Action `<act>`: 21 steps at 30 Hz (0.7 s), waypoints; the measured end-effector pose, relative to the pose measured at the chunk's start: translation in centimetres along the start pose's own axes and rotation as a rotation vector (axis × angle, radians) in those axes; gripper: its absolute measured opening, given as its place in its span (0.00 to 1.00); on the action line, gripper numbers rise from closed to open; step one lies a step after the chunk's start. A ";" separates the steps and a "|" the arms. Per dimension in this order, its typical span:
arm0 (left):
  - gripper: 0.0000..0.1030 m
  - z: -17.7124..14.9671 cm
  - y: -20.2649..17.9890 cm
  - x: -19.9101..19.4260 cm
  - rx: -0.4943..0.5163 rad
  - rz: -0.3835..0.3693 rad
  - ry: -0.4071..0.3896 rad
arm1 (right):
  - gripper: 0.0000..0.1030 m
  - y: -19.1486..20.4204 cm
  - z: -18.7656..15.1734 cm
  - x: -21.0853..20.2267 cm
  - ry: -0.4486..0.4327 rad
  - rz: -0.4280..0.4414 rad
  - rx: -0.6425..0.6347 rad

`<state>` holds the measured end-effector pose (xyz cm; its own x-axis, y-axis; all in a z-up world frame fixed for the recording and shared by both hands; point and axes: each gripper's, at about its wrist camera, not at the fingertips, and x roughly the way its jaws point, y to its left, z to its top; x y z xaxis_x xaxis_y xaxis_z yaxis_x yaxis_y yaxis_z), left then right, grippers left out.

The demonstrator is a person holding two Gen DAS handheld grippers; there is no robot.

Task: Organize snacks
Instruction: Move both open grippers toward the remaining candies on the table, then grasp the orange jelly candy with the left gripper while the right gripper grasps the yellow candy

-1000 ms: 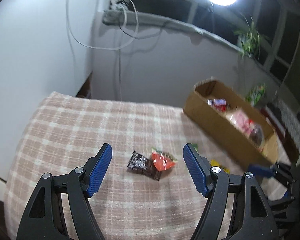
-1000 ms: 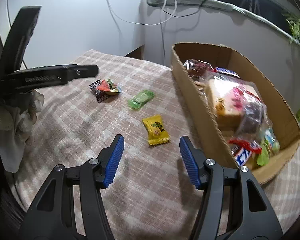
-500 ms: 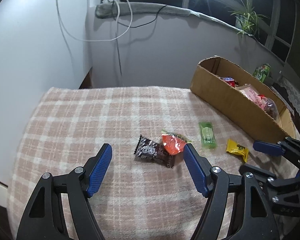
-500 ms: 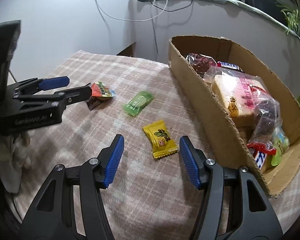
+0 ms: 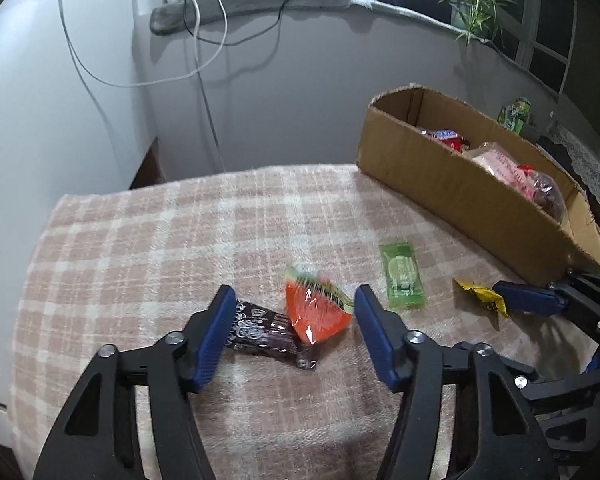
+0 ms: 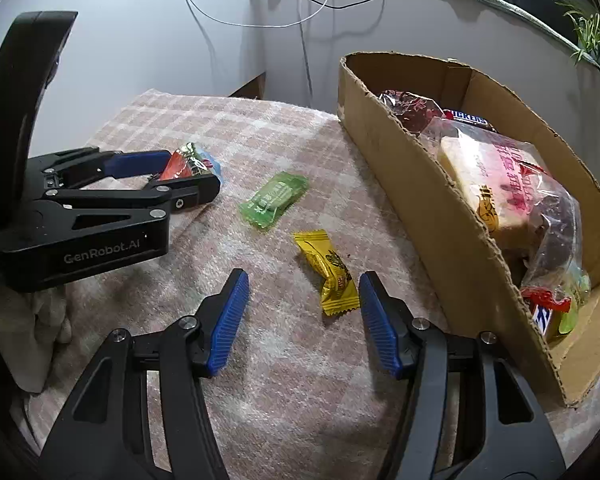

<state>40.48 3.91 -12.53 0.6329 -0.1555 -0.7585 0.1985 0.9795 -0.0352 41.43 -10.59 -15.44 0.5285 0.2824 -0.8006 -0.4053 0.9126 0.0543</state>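
Observation:
My left gripper (image 5: 296, 312) is open, its jaws on either side of a red-orange snack packet (image 5: 316, 312) that lies partly over a dark brown wrapper (image 5: 260, 330) on the checked cloth. A green candy packet (image 5: 402, 276) and a yellow candy (image 5: 480, 294) lie to its right. My right gripper (image 6: 304, 304) is open, with the yellow candy (image 6: 330, 276) between its jaws, nearer the right one. The green packet (image 6: 274, 199) lies beyond it. The left gripper (image 6: 172, 178) also shows in the right wrist view, around the red packet (image 6: 188, 164).
A long cardboard box (image 6: 432, 216) with several snacks, among them a bagged cake (image 6: 496, 176), stands to the right; it also shows in the left wrist view (image 5: 460, 192). White cables (image 5: 196, 52) hang on the wall behind. The cloth's far edge (image 5: 200, 184) drops off.
My left gripper has moved forward and down, so the red packet and brown wrapper now sit between its jaws. My right gripper has closed in on the yellow candy.

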 end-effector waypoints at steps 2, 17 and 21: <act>0.47 0.0 0.0 0.1 -0.003 -0.007 0.002 | 0.50 0.0 0.2 0.1 -0.002 -0.005 0.002; 0.24 -0.3 0.7 -0.1 -0.042 -0.028 -0.006 | 0.09 -0.7 0.6 0.0 -0.042 0.034 0.030; 0.23 -0.4 1.1 -0.5 -0.060 -0.030 -0.021 | 0.08 -1.2 0.4 -0.4 -0.056 0.060 0.055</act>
<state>40.04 5.14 -12.43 0.6432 -0.1872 -0.7425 0.1727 0.9801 -0.0976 42.01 -11.67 -14.95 0.5458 0.3518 -0.7605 -0.3967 0.9079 0.1352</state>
